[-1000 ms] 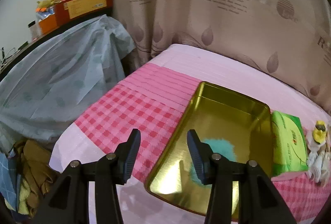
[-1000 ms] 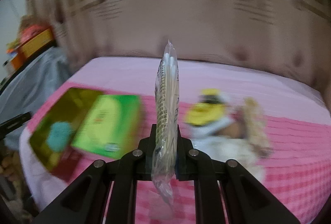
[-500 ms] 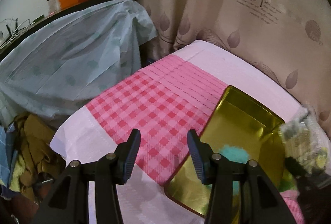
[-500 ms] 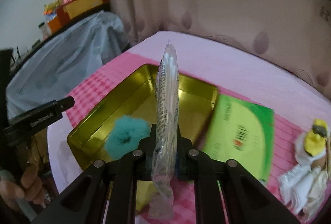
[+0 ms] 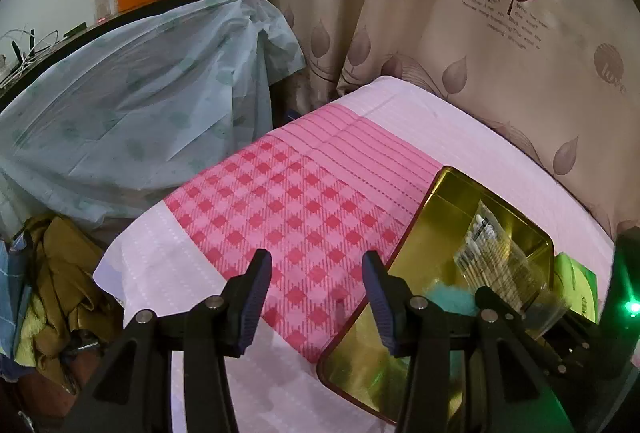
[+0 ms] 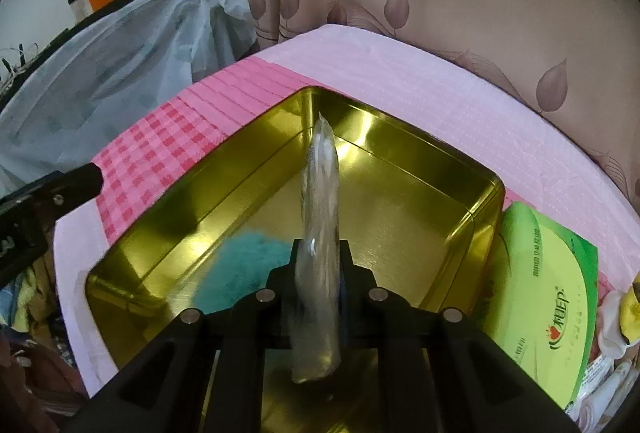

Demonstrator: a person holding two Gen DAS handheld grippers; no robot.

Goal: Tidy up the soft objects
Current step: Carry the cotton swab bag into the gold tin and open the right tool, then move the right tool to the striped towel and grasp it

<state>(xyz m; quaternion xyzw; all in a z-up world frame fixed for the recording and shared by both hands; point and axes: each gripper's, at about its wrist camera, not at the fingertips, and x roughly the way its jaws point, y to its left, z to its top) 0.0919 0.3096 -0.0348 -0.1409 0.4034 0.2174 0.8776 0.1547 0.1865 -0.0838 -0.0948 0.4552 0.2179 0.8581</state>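
Right gripper (image 6: 318, 265): fingers clamp a clear bag (image 6: 320, 245) of cotton swabs, held upright on edge. They are just starting to ease apart, though the bag is pinched between them yet. A second ago this bag hung over the green tissue pack (image 6: 548, 293) and the toys; now it sits above the floor of the gold tin (image 6: 400, 121), roughly mid-tin. The swing across is done, and the view is sharp again.

Left gripper (image 5: 316, 297): fingers apart, nothing between them, hanging over the pink checked cloth (image 5: 304, 201) beside the tin's near-left edge. It has drifted a little leftward, so the tin now lies toward the right of its view, and the other gripper and bag now show there.

In the tin: a teal fluffy thing (image 6: 248, 265) lies on the floor, just left of the bag.

Beyond: the tissue pack touches the tin's right wall; a yellow-capped toy (image 6: 630, 303) lies at the far right.

Reading: this is the release. One item is stowed, a second is about to drop; the pack and toys remain outside.
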